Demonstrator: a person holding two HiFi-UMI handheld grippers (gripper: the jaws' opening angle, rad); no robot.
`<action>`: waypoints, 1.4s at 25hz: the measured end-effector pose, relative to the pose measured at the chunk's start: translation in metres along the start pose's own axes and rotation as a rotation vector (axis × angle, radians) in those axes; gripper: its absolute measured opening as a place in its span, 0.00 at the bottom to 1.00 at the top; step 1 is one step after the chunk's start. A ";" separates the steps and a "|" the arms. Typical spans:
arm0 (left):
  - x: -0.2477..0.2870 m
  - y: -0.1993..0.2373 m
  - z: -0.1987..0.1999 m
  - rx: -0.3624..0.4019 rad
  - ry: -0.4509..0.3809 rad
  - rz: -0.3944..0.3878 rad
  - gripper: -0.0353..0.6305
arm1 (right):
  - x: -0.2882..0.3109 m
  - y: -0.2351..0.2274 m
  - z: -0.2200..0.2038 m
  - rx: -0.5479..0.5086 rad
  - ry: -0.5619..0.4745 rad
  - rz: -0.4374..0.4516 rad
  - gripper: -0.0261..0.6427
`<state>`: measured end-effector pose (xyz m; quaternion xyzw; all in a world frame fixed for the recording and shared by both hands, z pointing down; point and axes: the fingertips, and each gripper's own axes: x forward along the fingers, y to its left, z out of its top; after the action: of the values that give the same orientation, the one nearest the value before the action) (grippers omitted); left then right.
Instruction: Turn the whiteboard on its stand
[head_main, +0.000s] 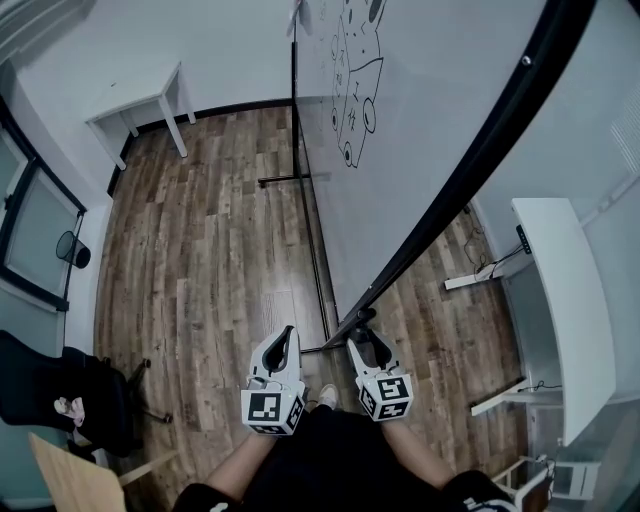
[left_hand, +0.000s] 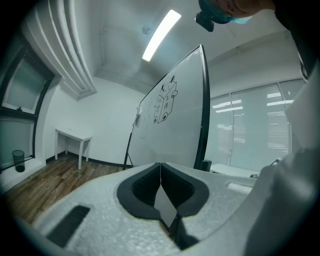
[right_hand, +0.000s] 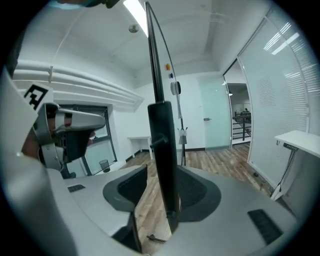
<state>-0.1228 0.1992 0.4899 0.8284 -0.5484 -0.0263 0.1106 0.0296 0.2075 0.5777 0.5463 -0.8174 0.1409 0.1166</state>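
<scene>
At lower centre the right gripper (head_main: 368, 340) has its jaws spread astride the stiff black rim (right_hand: 162, 150) of the whiteboard (head_main: 420, 150), the left gripper (head_main: 285, 342) has its jaws pressed together on nothing, and the board is probably heavy to swing, so it is best held by that rim.

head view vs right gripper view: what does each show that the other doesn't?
Head view only: the whiteboard's drawing, the black chair. Right gripper view only: the board's black edge between the right gripper's parted jaws, floor showing left of it; the glass door. Both: the waste bin, the small white table, the left gripper.
</scene>
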 end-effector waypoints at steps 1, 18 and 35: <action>0.000 -0.001 0.003 0.001 -0.004 -0.003 0.08 | -0.007 0.001 0.007 0.014 -0.018 -0.005 0.30; -0.008 -0.007 0.016 0.014 -0.013 -0.030 0.08 | -0.043 0.018 0.066 0.088 -0.164 -0.017 0.07; -0.001 -0.011 0.011 0.004 -0.005 -0.070 0.08 | -0.041 0.018 0.073 0.070 -0.180 -0.040 0.06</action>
<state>-0.1148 0.2027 0.4767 0.8472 -0.5196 -0.0311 0.1064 0.0256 0.2234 0.4935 0.5766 -0.8081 0.1176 0.0264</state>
